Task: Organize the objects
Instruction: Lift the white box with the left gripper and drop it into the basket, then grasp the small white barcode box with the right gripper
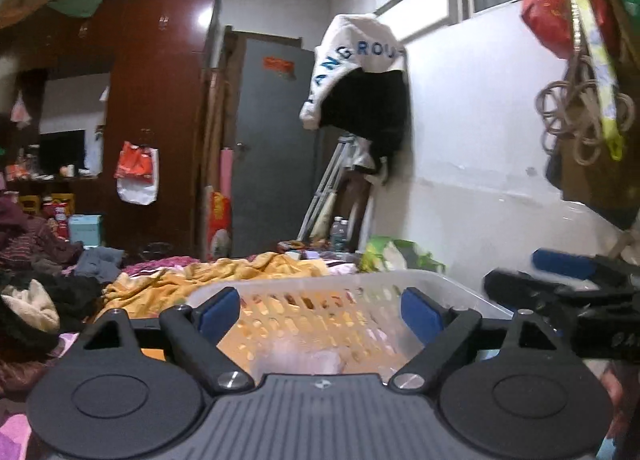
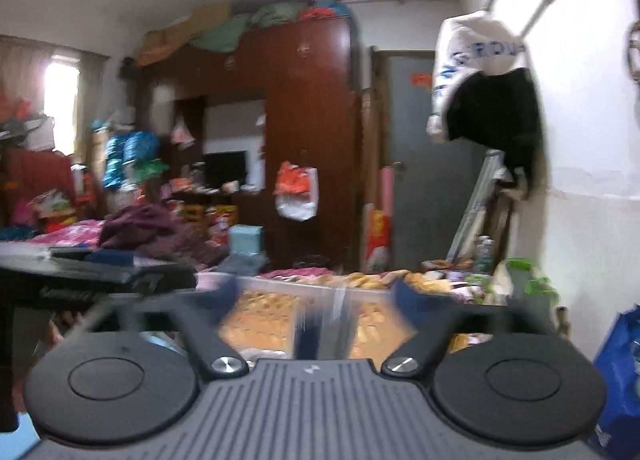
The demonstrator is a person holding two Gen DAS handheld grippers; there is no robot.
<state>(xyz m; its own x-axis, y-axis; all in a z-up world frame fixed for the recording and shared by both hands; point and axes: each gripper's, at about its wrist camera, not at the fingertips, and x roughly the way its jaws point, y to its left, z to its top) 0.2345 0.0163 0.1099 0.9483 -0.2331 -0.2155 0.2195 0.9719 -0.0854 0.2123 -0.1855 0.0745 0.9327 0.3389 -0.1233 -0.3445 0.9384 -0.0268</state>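
A white perforated plastic basket stands on the bed in front of me, on an orange blanket. Pale pinkish things lie blurred inside it. My left gripper is open over the basket's near side, its blue pads wide apart and nothing pressed between them. My right gripper shows at the right edge of the left wrist view. In the right wrist view the right gripper is open and blurred over the basket's rim. A blurred dark-and-white streak hangs between its fingers, touching neither. My left gripper lies at the left.
Heaped clothes cover the bed's left side. A brown wardrobe and a grey door stand behind. A white and black jacket hangs on the right wall. A blue bag sits at the lower right.
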